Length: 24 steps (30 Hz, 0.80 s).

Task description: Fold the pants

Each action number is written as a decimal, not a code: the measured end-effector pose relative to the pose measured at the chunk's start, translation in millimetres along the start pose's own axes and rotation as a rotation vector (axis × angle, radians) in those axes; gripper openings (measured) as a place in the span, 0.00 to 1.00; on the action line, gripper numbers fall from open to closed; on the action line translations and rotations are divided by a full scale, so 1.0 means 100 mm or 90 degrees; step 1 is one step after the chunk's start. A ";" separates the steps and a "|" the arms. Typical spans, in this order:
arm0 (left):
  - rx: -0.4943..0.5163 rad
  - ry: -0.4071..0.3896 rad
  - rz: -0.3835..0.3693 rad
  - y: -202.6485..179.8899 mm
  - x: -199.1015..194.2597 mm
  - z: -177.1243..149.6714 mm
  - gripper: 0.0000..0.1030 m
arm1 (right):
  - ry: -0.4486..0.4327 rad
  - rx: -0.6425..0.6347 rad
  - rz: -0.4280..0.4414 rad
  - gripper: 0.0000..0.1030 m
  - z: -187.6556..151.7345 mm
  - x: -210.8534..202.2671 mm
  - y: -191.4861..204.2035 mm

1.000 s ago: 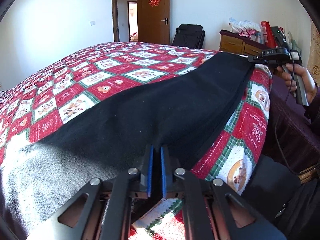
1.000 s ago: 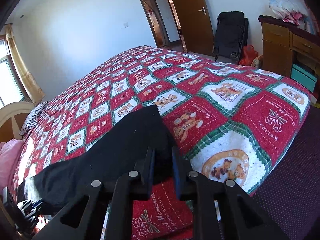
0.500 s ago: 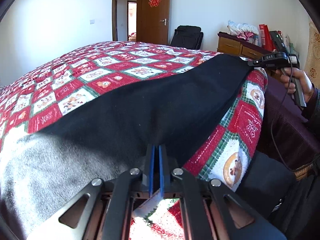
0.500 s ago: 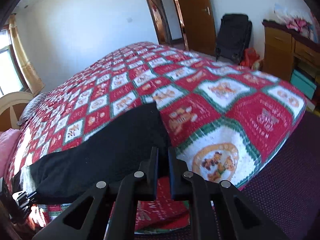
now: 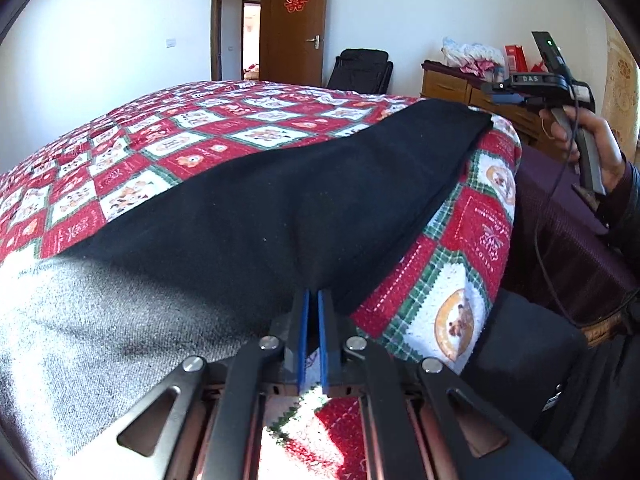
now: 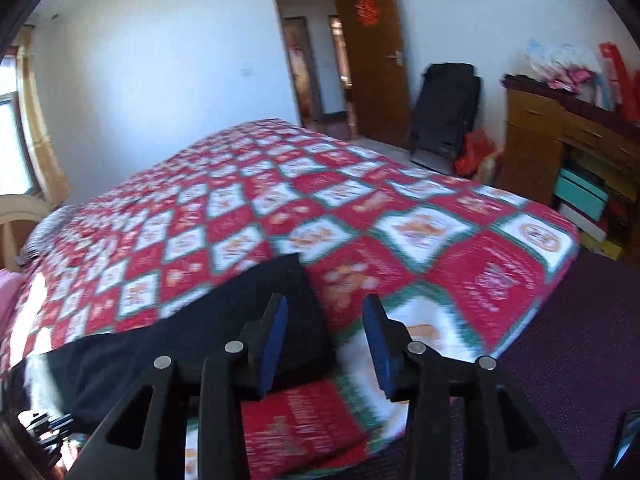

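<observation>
the long black fabric pants [image 5: 304,184] lay stretched along the near edge of the bed, on the red, white and green patchwork quilt [image 5: 168,140], already doubled leg over leg from the look of the stacked edges. the grey-looking, sunlit end sat by my left side and the far end reached the quilt's corner near my right.

my left gripper [image 5: 311,320] was pressed together on the near edge of the pants, the blue pads [image 5: 304,336] pinching a ridge of cloth that puckered up just in front of them. my right gripper [image 6: 326,340] was spreading its jaws; the end of the pants lay below and slightly left of the gap, with no cloth between the pads that i could see. in the left view my right hand [image 5: 592,148] held it just off the corner of the bed, apart from the fabric.

i judged this the release after laying the pants straight. to do it well, i wanted the right jaws fully clear before drawing away, so no pad dragged the corner and spoiled the alignment. the left pinch was worth keeping firm as an anchor until then. the next fold would want both grippers taking hold at matching edges, lifting only enough to carry one end over the other without pulling the layers askew.
</observation>
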State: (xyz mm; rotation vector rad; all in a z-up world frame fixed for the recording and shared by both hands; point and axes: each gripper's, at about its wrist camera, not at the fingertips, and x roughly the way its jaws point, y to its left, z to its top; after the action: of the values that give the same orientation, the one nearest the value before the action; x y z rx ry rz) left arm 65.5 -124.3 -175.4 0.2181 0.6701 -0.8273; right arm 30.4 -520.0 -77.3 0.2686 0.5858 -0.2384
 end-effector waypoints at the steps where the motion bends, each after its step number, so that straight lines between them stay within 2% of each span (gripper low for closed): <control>1: 0.000 -0.008 0.000 0.00 -0.03 0.00 0.05 | 0.013 -0.026 0.038 0.41 -0.02 0.02 0.16; 5: -0.004 -0.044 0.010 0.02 -0.21 0.00 0.05 | 0.082 -0.139 0.174 0.41 -0.26 0.22 0.93; 7: -0.017 -0.063 0.026 0.10 -0.28 0.00 0.16 | 0.116 -0.177 0.216 0.41 -0.42 0.36 1.26; 8: -0.031 -0.069 0.034 0.16 -0.30 0.00 0.19 | 0.127 -0.192 0.225 0.41 -0.49 0.42 1.39; 10: -0.064 -0.070 0.054 0.28 -0.30 -0.02 0.44 | 0.156 -0.223 0.237 0.41 -0.64 0.54 1.61; 12: -0.097 -0.058 0.048 0.40 -0.26 -0.07 0.48 | 0.201 -0.251 0.251 0.41 -0.80 0.65 1.75; 13: -0.105 -0.034 0.034 0.43 -0.21 -0.09 0.47 | 0.244 -0.270 0.249 0.41 -0.89 0.74 1.79; 14: -0.101 -0.010 0.025 0.43 -0.15 -0.13 0.47 | 0.286 -0.293 0.245 0.41 -1.01 0.78 1.82; 15: -0.079 -0.011 0.034 0.38 -0.16 -0.16 0.47 | 0.303 -0.333 0.232 0.41 -1.11 0.77 1.87; 17: -0.047 -0.009 0.051 0.31 -0.18 -0.17 0.47 | 0.302 -0.374 0.221 0.41 -1.14 0.69 1.91; 20: -0.054 -0.029 0.062 0.33 -0.24 -0.11 0.48 | 0.297 -0.362 0.237 0.41 -1.06 0.59 1.96; 22: -0.074 -0.053 0.078 0.40 -0.32 -0.12 0.59 | 0.246 -0.368 0.248 0.41 -1.01 0.50 2.08; 24: -0.096 -0.074 0.101 0.49 -0.40 -0.12 0.68 | 0.218 -0.370 0.275 0.41 -0.98 0.47 2.24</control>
State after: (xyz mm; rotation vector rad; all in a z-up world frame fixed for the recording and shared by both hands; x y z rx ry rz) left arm 76.6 -62.1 -163.6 0.0840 0.5947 -0.6289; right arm 84.2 -285.9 -141.9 -0.1360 0.8891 0.4040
